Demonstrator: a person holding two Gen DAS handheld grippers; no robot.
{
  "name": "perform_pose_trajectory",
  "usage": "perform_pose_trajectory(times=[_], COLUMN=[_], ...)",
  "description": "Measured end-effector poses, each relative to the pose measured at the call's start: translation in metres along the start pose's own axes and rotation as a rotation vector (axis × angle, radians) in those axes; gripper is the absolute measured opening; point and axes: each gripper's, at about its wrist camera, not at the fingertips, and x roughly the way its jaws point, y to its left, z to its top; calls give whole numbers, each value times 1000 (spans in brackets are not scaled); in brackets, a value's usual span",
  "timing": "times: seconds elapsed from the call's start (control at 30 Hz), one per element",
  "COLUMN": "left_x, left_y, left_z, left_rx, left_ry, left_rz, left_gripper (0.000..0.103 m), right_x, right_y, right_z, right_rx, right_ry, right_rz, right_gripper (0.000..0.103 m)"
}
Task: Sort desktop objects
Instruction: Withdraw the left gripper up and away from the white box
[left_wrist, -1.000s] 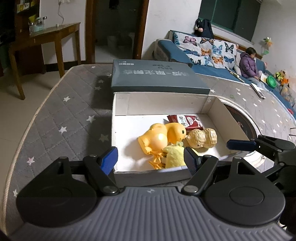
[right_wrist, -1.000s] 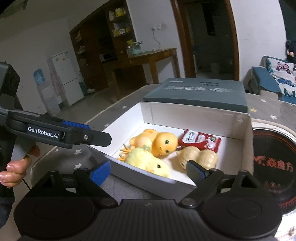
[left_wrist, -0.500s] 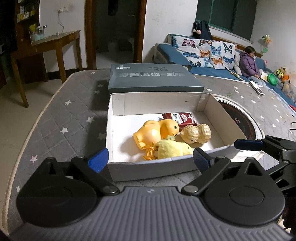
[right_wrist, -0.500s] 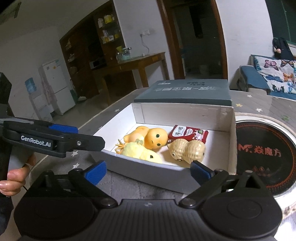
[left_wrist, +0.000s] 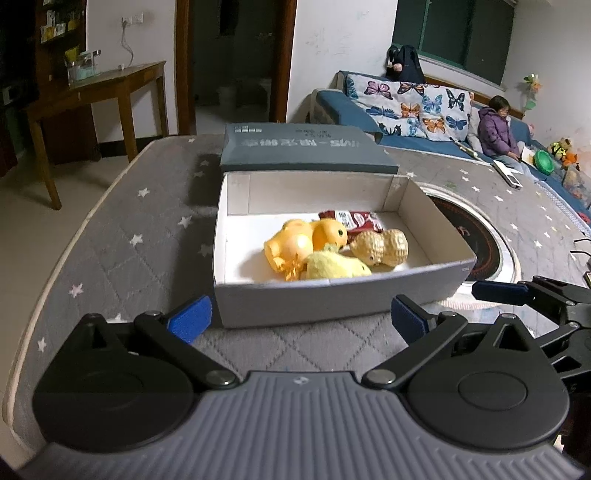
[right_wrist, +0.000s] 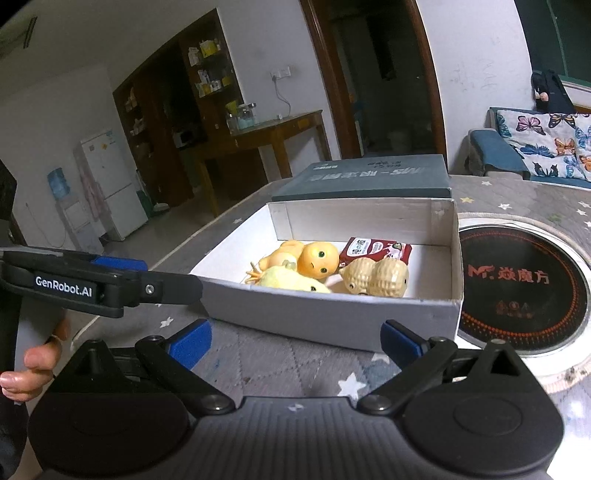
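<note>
An open white box stands on the grey starred tabletop. Inside lie an orange rubber duck, a yellow plush chick, a peanut-shaped toy and a red snack packet. My left gripper hangs open just before the box's near wall, empty. My right gripper is open too, empty, in front of the box's near corner. The left tool's finger crosses the right wrist view's left side.
The box's dark grey lid lies behind the box. A round black induction hob is set in the table to the right. A hand holds the left tool. A person sits on the far sofa.
Both grippers have drawn back from above the box toward me; the box now lies fully ahead of their fingertips. The left jaws have opened wider.
</note>
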Motion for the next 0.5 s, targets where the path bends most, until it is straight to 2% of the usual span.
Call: perform_pose_trajectory(times=[0.1,0.23,0.5], left_x=[0,0,5], left_y=[-2,-5,-12], left_z=[-9,-21,-49], left_rx=[0,0,34], left_ry=[13,32,78], left_rz=[-1,6,65], left_gripper=[103,103,103], right_x=[-5,-7,-4], right_y=[2,6,5], right_z=[-5,-17,-43], right_rx=[3,-15,24], right_ry=[-2,20,63], right_rz=[-13,-75,-146], right_gripper=[100,100,101])
